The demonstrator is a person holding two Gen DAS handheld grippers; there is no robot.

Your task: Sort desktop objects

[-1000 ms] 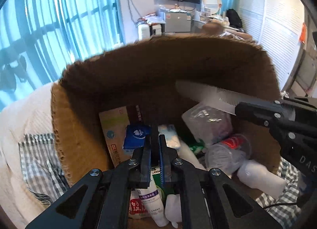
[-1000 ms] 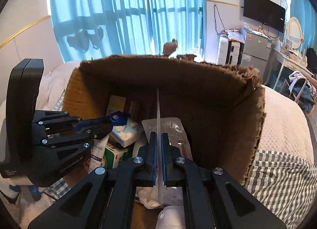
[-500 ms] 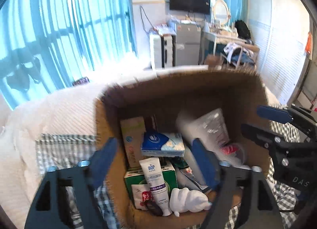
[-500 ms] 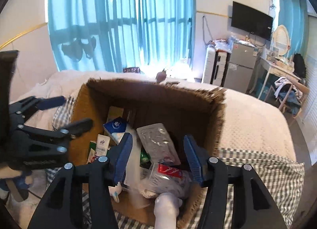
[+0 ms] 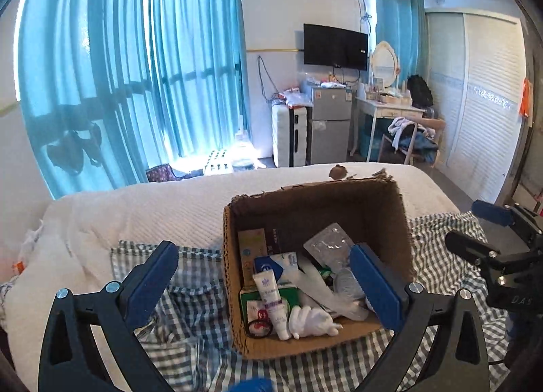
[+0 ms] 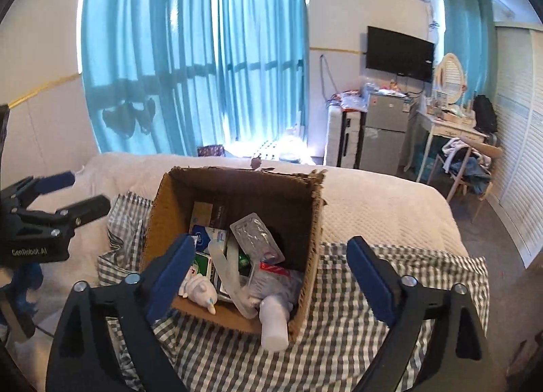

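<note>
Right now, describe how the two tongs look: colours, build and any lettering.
Both tongs are matte black frames with silver screws and flat blue pads on the fingers. The left tongs carry white "GenRobot AI" lettering on their body, read from the right wrist view. The right tongs show "DAS" on their body in the left wrist view.

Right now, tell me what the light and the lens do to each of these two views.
Left wrist view: the window behind the curtains glares white at the floor, straight edges bow, and the cardboard box is sharp but shaded inside. Right wrist view: same backlight through the curtains, dark rounded corners, wardrobe lines curve.
</note>
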